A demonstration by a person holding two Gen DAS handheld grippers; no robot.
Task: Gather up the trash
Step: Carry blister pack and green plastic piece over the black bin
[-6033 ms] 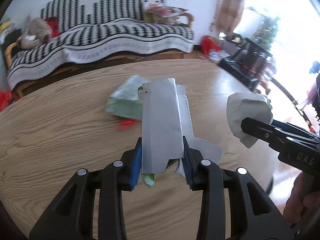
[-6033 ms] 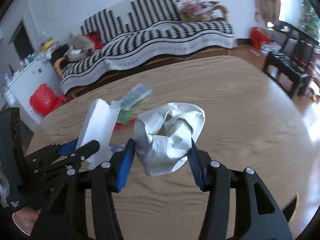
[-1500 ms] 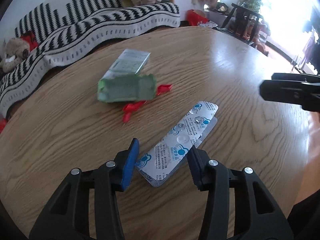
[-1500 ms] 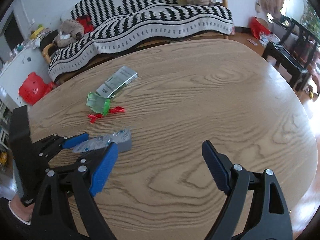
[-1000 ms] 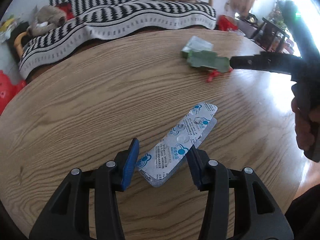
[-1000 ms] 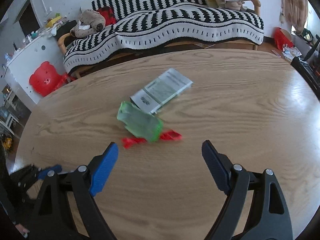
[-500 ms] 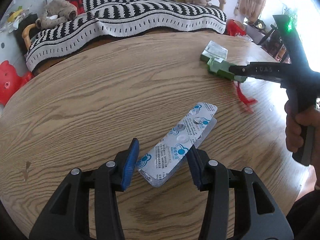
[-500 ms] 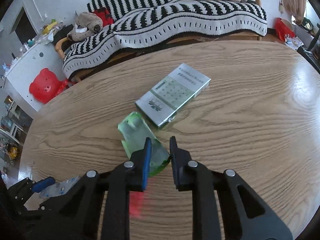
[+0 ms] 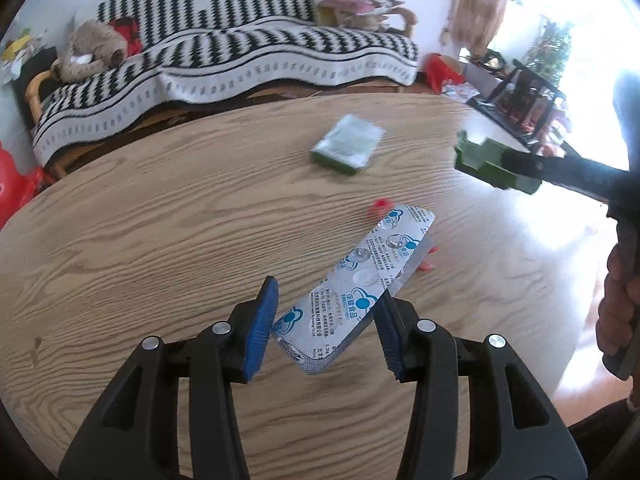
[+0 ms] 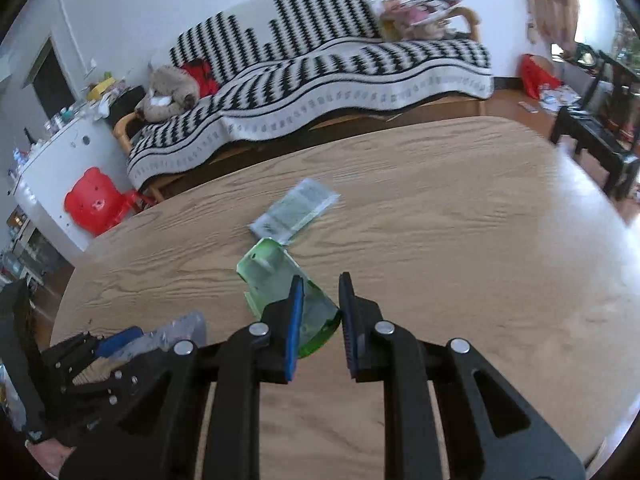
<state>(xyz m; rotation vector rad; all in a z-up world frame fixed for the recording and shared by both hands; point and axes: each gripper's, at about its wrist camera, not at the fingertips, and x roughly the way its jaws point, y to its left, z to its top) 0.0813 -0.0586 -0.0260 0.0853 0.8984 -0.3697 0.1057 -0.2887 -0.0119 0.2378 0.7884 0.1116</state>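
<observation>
1. Left wrist view: we see the left gripper (image 9: 326,320) tilted down over the wooden table (image 9: 140,240), its blue pads pinching the near end of a silver blister pack (image 9: 356,292). The pack slants up and to the right, clear of the tabletop.
2. In the same view the right gripper (image 9: 520,168) reaches in from the right edge, roughly level, with a hand (image 9: 618,300) wrapped around its grip at the lower right.
3. That right gripper carries a green plastic piece (image 9: 486,164) at its tip, lifted off the table.
4. Right wrist view: we see the right gripper's (image 10: 320,312) fingers drawn close together, nipping the near edge of the green plastic piece (image 10: 276,276), which sticks out ahead and to the left.
5. A small silver-and-green box (image 10: 296,208) lies flat on the table beyond the green piece, well apart from the left gripper.
6. Red scraps (image 9: 382,206) lie on the table just behind the blister pack's far end.
7. A striped sofa (image 10: 320,64) stands past the table.
</observation>
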